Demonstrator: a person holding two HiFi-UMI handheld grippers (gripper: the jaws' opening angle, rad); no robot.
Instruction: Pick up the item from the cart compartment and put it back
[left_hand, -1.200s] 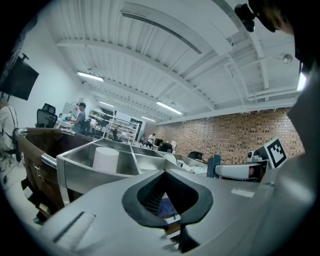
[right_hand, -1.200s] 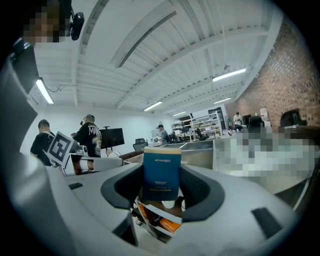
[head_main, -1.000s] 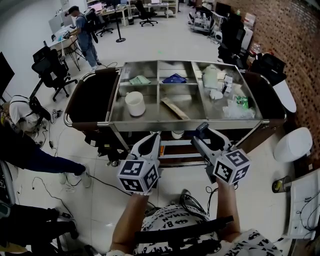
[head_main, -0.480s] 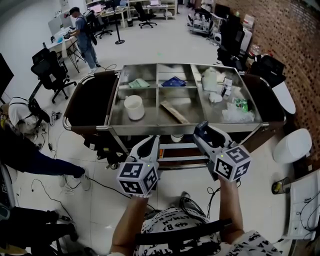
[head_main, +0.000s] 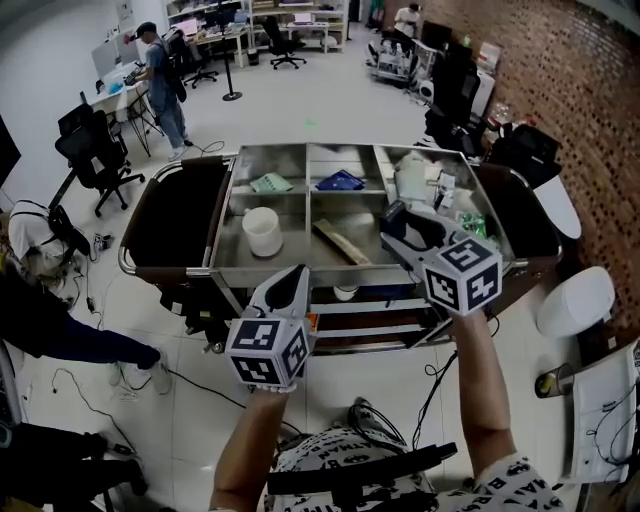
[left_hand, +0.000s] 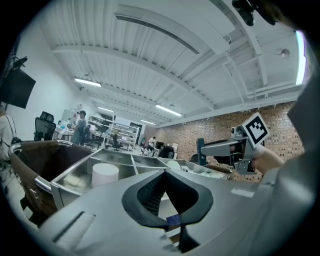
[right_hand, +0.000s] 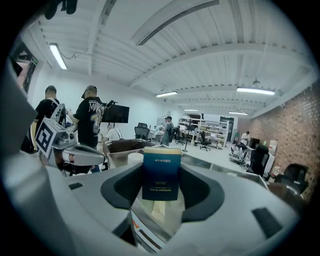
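Right gripper (head_main: 398, 222) clamps an upright dark blue box (right_hand: 161, 172) over the cart (head_main: 225, 270). Left gripper (head_main: 293, 282): jaws together, empty.

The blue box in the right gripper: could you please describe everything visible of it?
The blue box is a small cardboard-looking carton, dark blue fading lighter upward, with a pale top edge and white print too blurred to read. It stands upright, one broad face toward the camera, clamped by its sides in the right gripper, held above the cart.
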